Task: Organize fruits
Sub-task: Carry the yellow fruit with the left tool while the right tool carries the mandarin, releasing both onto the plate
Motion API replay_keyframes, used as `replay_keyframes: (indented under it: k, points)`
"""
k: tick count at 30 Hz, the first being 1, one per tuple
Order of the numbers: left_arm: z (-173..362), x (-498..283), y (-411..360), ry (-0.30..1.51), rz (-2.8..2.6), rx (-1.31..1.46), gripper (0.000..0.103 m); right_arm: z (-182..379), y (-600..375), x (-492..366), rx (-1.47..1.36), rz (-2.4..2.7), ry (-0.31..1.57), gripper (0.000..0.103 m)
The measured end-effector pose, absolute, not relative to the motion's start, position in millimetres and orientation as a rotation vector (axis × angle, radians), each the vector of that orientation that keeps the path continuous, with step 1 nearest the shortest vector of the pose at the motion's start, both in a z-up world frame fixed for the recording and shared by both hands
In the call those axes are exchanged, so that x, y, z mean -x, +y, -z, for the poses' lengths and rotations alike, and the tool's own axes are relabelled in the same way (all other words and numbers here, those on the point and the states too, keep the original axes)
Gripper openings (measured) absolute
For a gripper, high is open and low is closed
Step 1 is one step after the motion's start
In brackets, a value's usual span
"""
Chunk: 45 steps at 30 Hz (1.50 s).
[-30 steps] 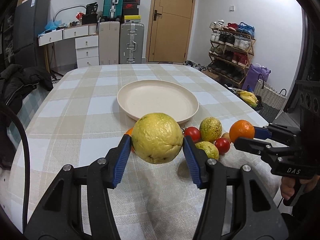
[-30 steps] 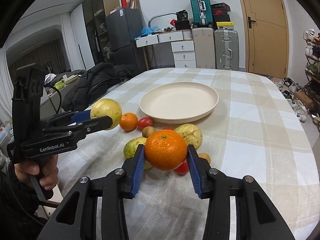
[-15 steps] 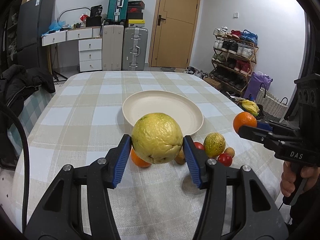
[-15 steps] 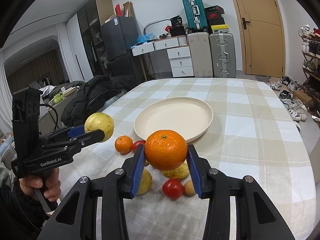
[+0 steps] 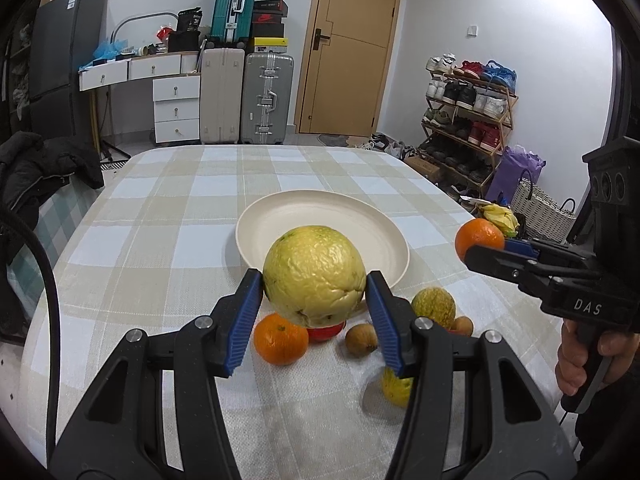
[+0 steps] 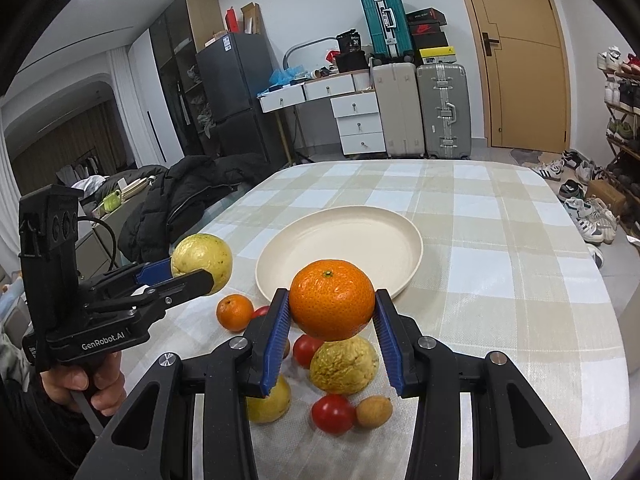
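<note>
My left gripper (image 5: pixel 314 308) is shut on a big wrinkled yellow fruit (image 5: pixel 314 276), held in the air just short of the cream plate (image 5: pixel 280 216). My right gripper (image 6: pixel 331 332) is shut on an orange (image 6: pixel 331 300), also lifted above the table in front of the plate (image 6: pixel 384 220). In the right wrist view the left gripper (image 6: pixel 192 276) shows at the left with its yellow fruit (image 6: pixel 202 256). Below lie a small orange (image 5: pixel 281 340), tomatoes (image 6: pixel 333 413), a yellow-green fruit (image 6: pixel 344 366) and small brown fruits (image 5: pixel 360 340).
The checked tablecloth (image 5: pixel 168 216) covers the table. A dark coat (image 6: pixel 184 196) lies over a seat beside the table's left side. A shoe rack (image 5: pixel 468 120) and a woven basket (image 5: pixel 540 216) stand off the right edge. Suitcases (image 5: pixel 266 96) and drawers line the far wall.
Both grippers have risen and drawn back with their fruits still held; the plate and the loose fruits now sit lower and farther ahead in both views.
</note>
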<state>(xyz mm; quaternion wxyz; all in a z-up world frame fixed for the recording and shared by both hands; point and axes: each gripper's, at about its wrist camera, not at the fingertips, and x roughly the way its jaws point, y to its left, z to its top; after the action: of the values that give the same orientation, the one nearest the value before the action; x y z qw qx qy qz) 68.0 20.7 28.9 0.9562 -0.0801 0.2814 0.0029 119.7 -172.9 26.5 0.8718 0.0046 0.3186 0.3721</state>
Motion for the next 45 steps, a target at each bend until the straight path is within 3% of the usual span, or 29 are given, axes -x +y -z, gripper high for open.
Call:
replay_keyframes:
  k: [13,45]
  points:
    - [-32.9,-106.1,14.9,0.576,-0.003,0.137,0.05,-25.7,-151.6,-144.9,-0.036,-0.802,0.716,0.042]
    - [15.9,-173.3,23.3,0.698,-0.046,0.128,0.051,19.6,-128.3,-201.3,-0.082,-0.782,0.881,0.043]
